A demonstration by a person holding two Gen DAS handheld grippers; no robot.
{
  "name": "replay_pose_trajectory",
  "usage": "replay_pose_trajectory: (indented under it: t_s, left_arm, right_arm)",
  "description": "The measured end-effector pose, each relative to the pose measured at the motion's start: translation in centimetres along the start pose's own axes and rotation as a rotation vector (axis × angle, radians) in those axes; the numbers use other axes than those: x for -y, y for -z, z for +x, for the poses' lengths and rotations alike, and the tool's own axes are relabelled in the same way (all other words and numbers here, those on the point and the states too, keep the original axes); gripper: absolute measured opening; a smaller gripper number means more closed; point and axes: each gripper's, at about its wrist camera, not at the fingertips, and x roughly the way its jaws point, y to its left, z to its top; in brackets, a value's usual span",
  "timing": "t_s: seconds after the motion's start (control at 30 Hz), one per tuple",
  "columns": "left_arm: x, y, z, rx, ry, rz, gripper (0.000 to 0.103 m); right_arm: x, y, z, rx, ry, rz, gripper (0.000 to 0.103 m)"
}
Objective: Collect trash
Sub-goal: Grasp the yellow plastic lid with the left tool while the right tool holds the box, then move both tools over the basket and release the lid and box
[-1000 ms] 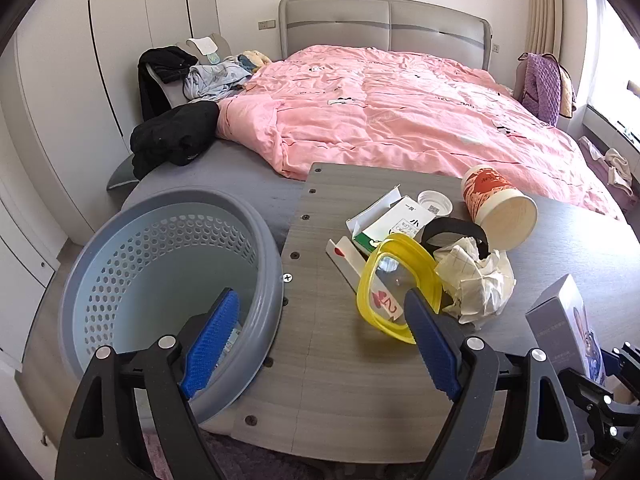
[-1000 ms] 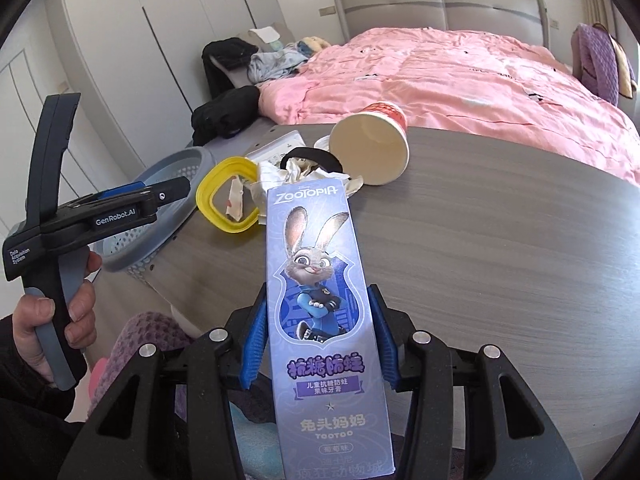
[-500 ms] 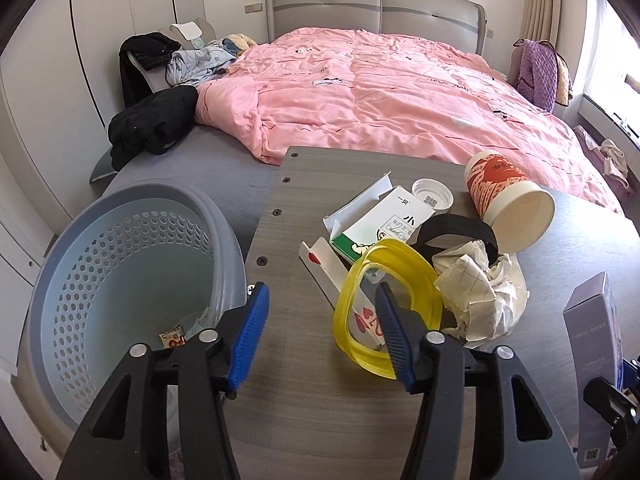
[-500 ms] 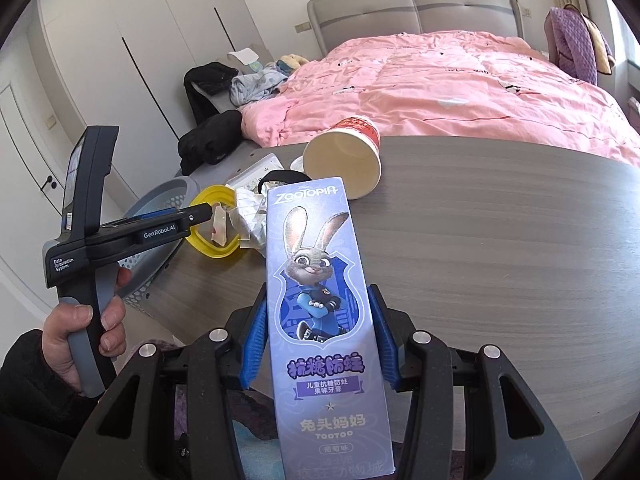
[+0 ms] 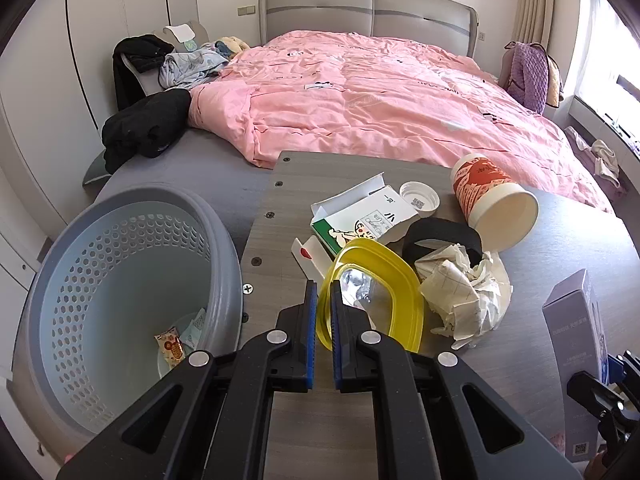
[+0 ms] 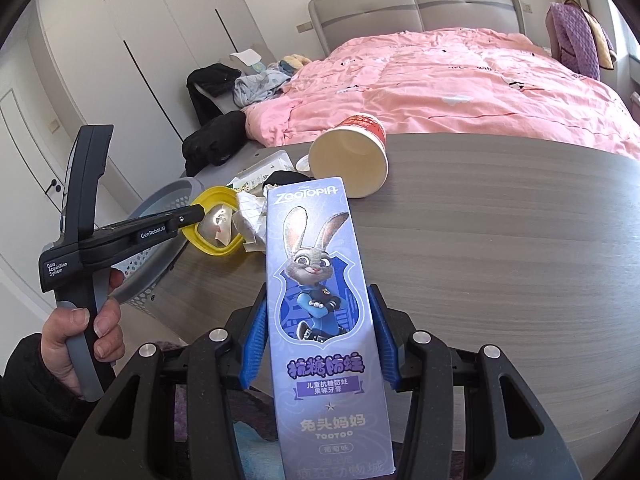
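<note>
My left gripper (image 5: 324, 296) is shut on the near rim of a yellow plastic lid (image 5: 380, 292) that lies tilted on the grey table (image 5: 280, 208); the lid also shows in the right wrist view (image 6: 216, 226). My right gripper (image 6: 318, 320) is shut on a purple Zootopia toothpaste box (image 6: 320, 300), held upright above the table's front edge; the box also shows in the left wrist view (image 5: 576, 352). A grey perforated basket (image 5: 120, 280) stands left of the table with a few wrappers in its bottom.
Behind the lid lie crumpled paper (image 5: 464, 292), a black band (image 5: 440, 236), an opened white-green carton (image 5: 360, 216), a white cap (image 5: 420, 200) and a tipped red-white paper cup (image 5: 496, 200). A bed with a pink duvet (image 5: 380, 100) is beyond.
My left gripper moved right from over the basket to the yellow lid and shut on its rim. My right gripper kept hold of the toothpaste box.
</note>
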Motion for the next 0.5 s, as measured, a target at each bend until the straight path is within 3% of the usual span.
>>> replay_pose_trajectory:
  t_s: [0.23, 0.5]
  left_arm:
    - [-1.6, 0.3, -2.6, 0.040, 0.006, -0.027, 0.007]
    - [-6.1, 1.2, -4.8, 0.072, -0.034, -0.089, 0.007]
  right_arm:
    - [-1.2, -0.4, -0.2, 0.007, -0.002, -0.024, 0.045]
    - [-4.9, -2.0, 0.9, 0.020, -0.037, -0.089, 0.045]
